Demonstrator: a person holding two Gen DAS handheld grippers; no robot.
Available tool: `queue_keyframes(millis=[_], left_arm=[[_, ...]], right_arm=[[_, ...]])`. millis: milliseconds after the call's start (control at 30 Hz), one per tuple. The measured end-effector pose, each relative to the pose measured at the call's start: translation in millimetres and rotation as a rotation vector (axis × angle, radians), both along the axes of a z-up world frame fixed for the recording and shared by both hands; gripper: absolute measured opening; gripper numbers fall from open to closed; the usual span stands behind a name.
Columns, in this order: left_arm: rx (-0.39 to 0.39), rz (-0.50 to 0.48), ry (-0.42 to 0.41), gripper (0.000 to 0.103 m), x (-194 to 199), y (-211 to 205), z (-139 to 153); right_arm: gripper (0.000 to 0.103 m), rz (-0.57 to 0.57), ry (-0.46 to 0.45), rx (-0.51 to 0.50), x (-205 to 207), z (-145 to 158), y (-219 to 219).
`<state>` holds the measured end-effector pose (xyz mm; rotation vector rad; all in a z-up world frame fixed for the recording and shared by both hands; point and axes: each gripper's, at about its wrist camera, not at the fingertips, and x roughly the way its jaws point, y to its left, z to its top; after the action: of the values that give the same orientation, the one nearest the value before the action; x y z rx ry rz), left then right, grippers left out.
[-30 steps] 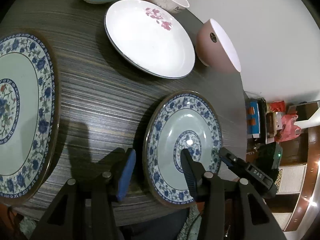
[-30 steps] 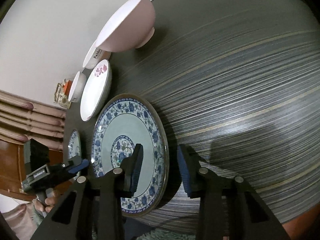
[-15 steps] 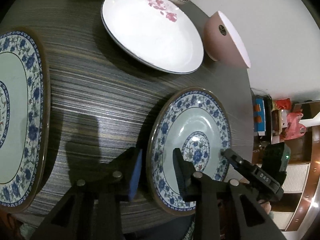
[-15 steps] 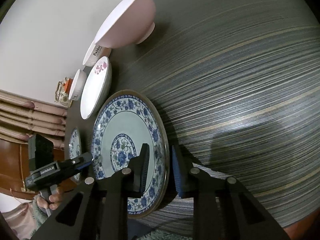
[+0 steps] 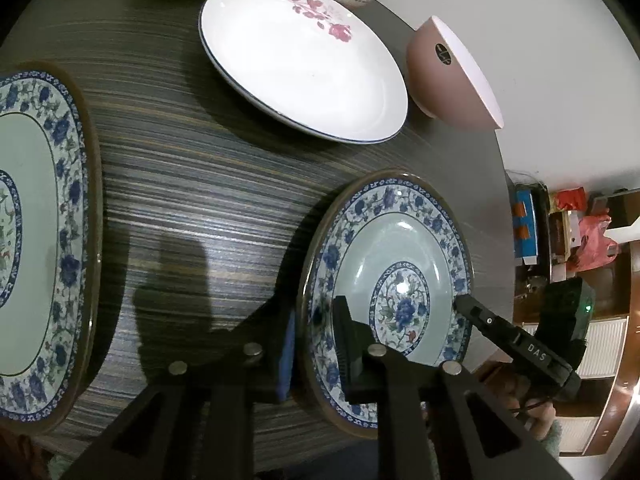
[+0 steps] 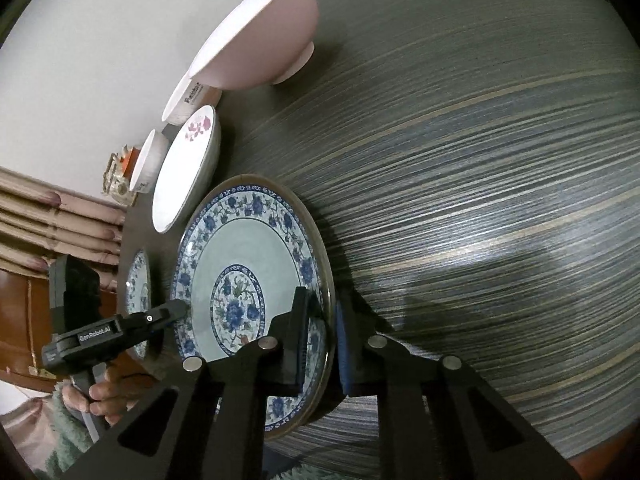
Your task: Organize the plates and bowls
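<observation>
Moved: both claws closing in over the last moments, rim of the small blue-patterned plate [image 5: 404, 240] now between each pair of pads.
Left claw [image 5: 314, 350]: pinching the plate's near-left rim, blue pad under the edge, black pad on the face.
Right claw [image 6: 322, 338]: clamped tight on the opposite near rim, same plate [image 6: 244, 264], one pad over, one under.
Plate position: on the table [image 5: 192, 184], at its near edge, still flat or barely lifted, hard to tell.
Step, by judgement: two-sided grasp done, lift not yet begun.
Risk one: glazed rim slipping out of shallow pinches if lifted unevenly, plate tipping toward the table edge.
Risk two: claws pulling apart or twisting against each other, straining the grip.
Neighbours: white flowered plate [image 5: 300, 60] just beyond the small plate; pink bowl [image 5: 452, 76] beyond that, at the table's far rim; large blue oval platter [image 5: 60, 216] well to the plate's left; two more bowls past the white plate.
In the way: nothing directly above the plate; white plate close enough to clip on a low forward swing.
</observation>
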<state>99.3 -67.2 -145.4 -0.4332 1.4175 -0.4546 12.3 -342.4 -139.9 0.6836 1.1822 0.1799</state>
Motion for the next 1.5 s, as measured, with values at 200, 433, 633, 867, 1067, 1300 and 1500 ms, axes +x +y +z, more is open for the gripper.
queue_keyframes(millis=[200, 433, 633, 867, 1067, 1300, 1500], left_arm=[[0.003, -0.006, -0.02, 0.016, -1.1, 2.2, 4.7], [-0.003, -0.005, -0.04, 0.016, -3.2, 15.8, 12.2], [-0.008, 0.007, -0.072, 0.016, -2.8, 35.7, 24.1], [-0.01, 0.038, -0.114, 0.016, -8.2, 66.4, 41.0], [0.002, 0.114, -0.171, 0.016, -10.6, 112.7, 62.0], [0.013, 0.234, -0.218, 0.016, -16.2, 177.4, 80.7], [0.027, 0.339, -0.224, 0.016, -23.2, 235.5, 79.2]], right_arm=[[0.013, 0.012, -0.007, -0.015, -0.3, 6.0, 5.6], [0.013, 0.023, -0.021, -0.024, -2.7, 15.5, 13.8], [0.013, 0.039, -0.035, -0.025, -2.5, 25.6, 26.6], [0.013, 0.077, -0.066, -0.032, 6.5, 43.5, 46.8], [0.013, 0.11, -0.096, -0.036, 20.4, 59.3, 69.7], [0.013, 0.181, -0.131, -0.02, 44.3, 75.2, 118.3], [0.014, 0.248, -0.127, -0.012, 65.0, 74.9, 167.6]])
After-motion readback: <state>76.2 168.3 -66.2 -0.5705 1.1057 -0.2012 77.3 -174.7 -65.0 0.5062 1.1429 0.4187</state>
